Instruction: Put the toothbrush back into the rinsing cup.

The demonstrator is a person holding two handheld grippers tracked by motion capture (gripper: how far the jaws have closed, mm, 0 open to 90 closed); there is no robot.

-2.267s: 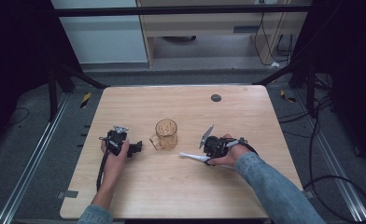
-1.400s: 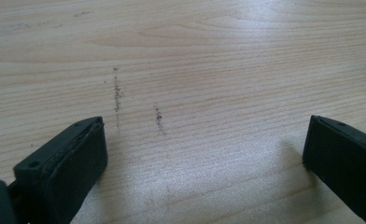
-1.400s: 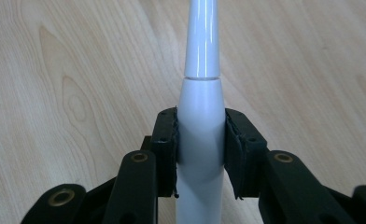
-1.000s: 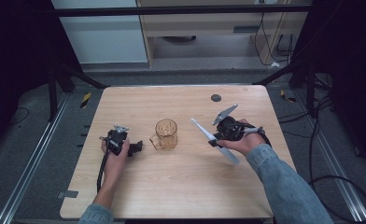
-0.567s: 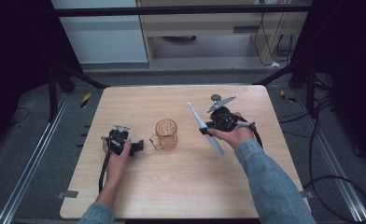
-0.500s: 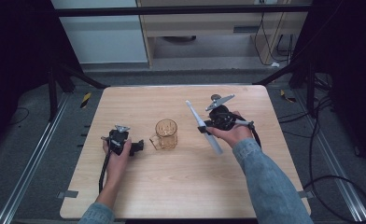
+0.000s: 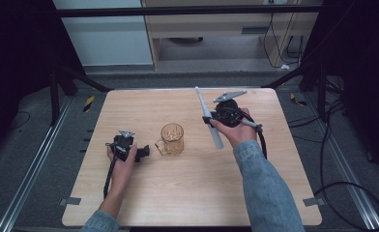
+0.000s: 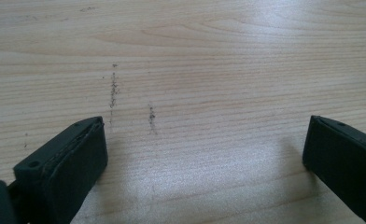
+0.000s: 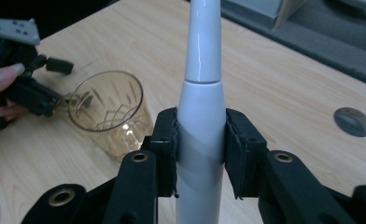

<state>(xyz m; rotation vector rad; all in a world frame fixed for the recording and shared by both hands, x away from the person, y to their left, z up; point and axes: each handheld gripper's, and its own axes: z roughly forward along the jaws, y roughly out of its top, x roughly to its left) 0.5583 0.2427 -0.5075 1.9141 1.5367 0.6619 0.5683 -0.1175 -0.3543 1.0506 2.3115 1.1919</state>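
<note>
The right hand [image 7: 236,128] holds its gripper [image 9: 200,149] raised above the table [image 7: 187,193], fingers clamped on a white toothbrush [image 7: 208,118] that slants up and away. The left gripper [image 8: 204,154] rests low on the table, fingers wide apart. An amber glass mug [image 7: 171,139] stands between them, near the left gripper.
</note>
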